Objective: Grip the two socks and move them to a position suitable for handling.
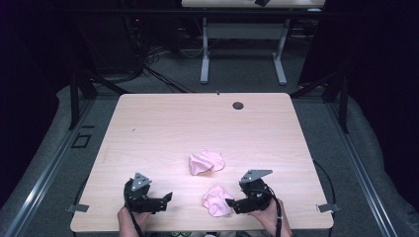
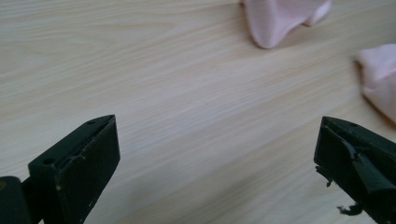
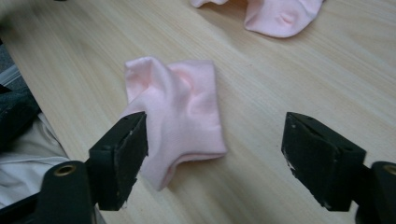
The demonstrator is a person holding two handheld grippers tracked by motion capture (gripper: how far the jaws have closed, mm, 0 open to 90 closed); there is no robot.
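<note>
Two small pink cloths lie on the pale wooden table (image 1: 163, 123), both crumpled so that their full shape is hard to make out. The nearer pink cloth (image 1: 216, 200) sits close to the front edge, right at the tip of the right gripper (image 1: 236, 204); in the right gripper view that cloth (image 3: 180, 112) lies between the wide-open jaws, one corner tucked behind the left jaw and hidden there, with nothing clamped. The farther pink cloth (image 1: 206, 162) rests nearer the middle of the table, and it is cut off by the top edge in both gripper views (image 3: 275, 14) (image 2: 280, 18). The left gripper (image 1: 165, 200) hovers over bare wood near the front left, jaws spread wide with nothing between them. The person's hands are cut off at the bottom of the high view. I can read no label or writing on the cloths or the grippers.
</note>
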